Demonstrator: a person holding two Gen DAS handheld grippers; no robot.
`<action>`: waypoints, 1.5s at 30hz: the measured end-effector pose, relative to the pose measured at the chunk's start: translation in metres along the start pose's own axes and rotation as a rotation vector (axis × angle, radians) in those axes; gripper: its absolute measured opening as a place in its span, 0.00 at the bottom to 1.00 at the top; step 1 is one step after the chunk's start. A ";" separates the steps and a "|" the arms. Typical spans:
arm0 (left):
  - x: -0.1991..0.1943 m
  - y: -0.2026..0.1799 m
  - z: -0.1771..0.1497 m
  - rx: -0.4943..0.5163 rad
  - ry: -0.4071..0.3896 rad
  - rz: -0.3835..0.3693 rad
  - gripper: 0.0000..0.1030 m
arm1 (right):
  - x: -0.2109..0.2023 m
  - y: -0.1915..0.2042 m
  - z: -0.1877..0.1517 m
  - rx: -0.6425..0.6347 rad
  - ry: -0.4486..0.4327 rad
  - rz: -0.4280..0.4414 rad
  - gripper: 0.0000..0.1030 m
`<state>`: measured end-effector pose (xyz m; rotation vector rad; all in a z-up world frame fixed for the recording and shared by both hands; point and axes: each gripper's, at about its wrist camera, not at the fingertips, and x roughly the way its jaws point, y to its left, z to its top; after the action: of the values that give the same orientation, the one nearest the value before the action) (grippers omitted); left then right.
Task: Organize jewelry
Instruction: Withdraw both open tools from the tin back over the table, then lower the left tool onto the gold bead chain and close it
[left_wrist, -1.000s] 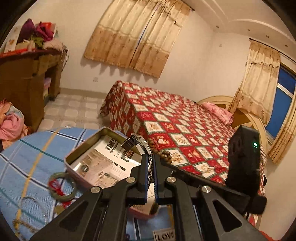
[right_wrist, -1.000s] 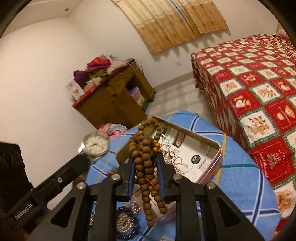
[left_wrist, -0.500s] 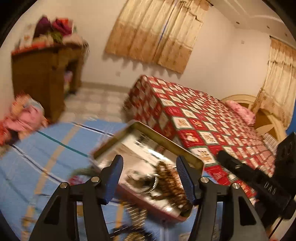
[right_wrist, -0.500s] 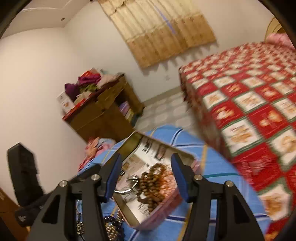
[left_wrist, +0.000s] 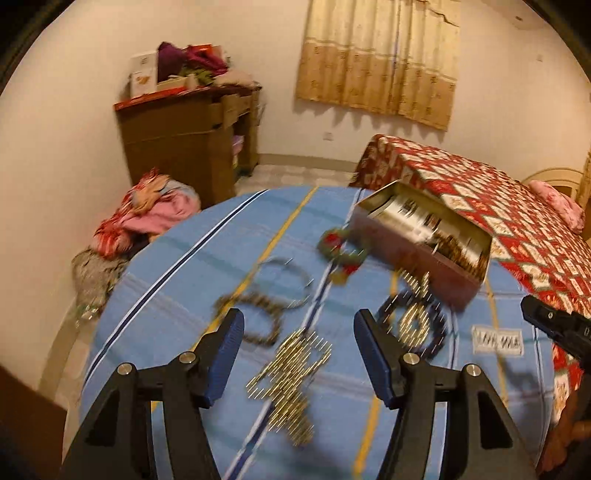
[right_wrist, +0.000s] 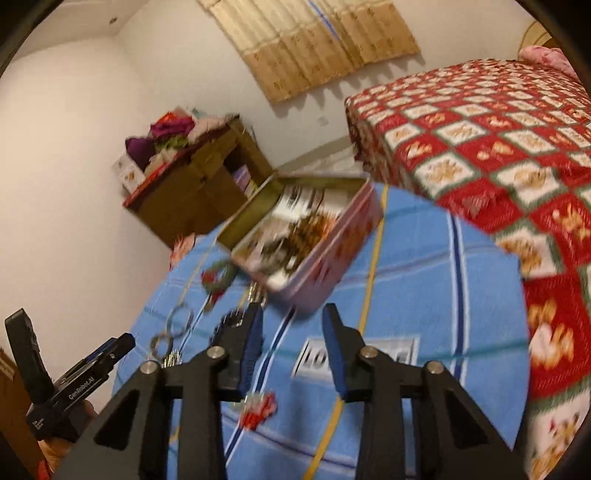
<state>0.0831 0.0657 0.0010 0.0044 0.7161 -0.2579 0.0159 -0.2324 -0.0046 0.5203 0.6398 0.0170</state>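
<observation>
Gleaming gold chain (left_wrist: 291, 373), blurred.

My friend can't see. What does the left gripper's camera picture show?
An open, empty left gripper hovers over blurry gold chains and bracelets on a blue striped cloth. An open tin holding brown beads sits beyond, near a red bed.

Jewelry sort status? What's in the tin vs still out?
Done: brown wooden beads lie in the open tin. In hand: nothing; left hand-held gripper and right hand-held gripper are both open and empty. Left: gold chain, red-and-green bangle, silver bangle and dark bead bracelet on the blue cloth.
</observation>
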 end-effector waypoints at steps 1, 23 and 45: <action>-0.006 0.008 -0.007 -0.006 -0.002 0.012 0.60 | 0.000 0.002 -0.005 0.000 0.012 0.005 0.35; 0.008 0.017 -0.038 -0.094 0.087 -0.031 0.60 | -0.012 0.042 -0.046 -0.104 0.071 0.043 0.36; 0.052 -0.024 -0.018 0.046 0.145 0.131 0.60 | -0.015 0.043 -0.046 -0.120 0.061 0.022 0.46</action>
<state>0.1035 0.0323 -0.0438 0.1147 0.8508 -0.1491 -0.0162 -0.1760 -0.0072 0.4123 0.6879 0.0914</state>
